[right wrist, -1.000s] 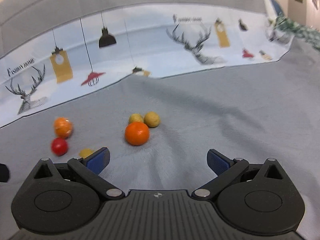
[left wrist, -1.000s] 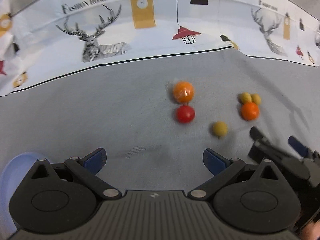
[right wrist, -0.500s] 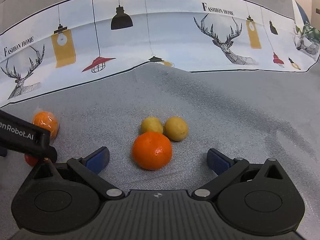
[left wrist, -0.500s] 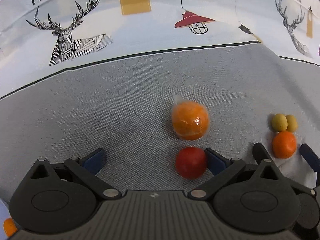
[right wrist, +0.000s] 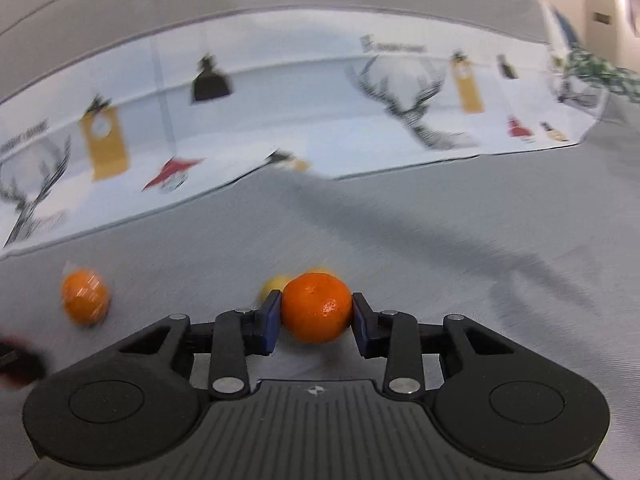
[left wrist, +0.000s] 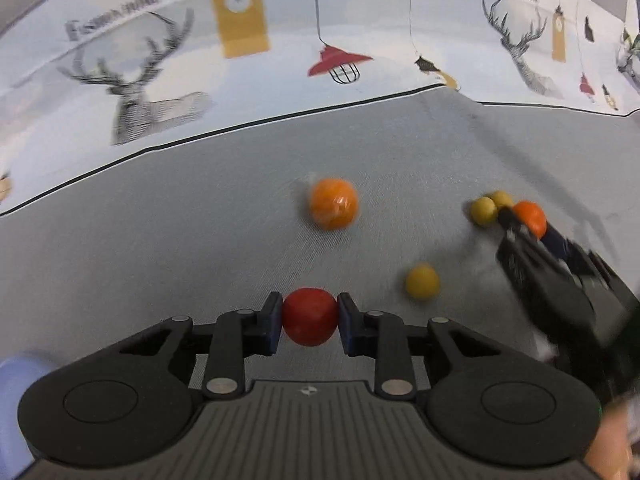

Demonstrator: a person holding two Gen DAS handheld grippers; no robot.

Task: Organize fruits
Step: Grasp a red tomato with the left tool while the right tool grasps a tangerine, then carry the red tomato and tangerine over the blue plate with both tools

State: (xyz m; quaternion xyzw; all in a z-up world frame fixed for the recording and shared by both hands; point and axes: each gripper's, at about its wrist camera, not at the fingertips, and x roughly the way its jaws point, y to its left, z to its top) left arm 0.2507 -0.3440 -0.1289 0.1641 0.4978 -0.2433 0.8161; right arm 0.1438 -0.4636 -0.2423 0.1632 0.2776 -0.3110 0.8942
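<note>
My left gripper (left wrist: 309,316) is closing, its blue pads pressed on both sides of a red tomato (left wrist: 309,315) just over the grey cloth. My right gripper (right wrist: 316,314) is closing on an orange mandarin (right wrist: 316,307), pads touching its sides; it also shows in the left wrist view as a black gripper (left wrist: 532,236) around the mandarin (left wrist: 530,216). A plastic-wrapped orange (left wrist: 334,203) (right wrist: 85,295) lies further out. One yellow fruit (left wrist: 422,280) lies alone, and two yellow fruits (left wrist: 486,209) lie beside the mandarin, partly hidden behind it in the right wrist view (right wrist: 276,283).
A grey tablecloth (left wrist: 180,240) covers the surface, with a white printed band of deer and lamps (left wrist: 160,92) along its far side. A pale blue container rim (left wrist: 16,372) shows at the lower left. A fold rises in the cloth (right wrist: 400,224) behind the mandarin.
Both grippers went from wide open to closed on fruit: the left on the red tomato, the right on the mandarin. The left view pulled back from the wrapped orange.
</note>
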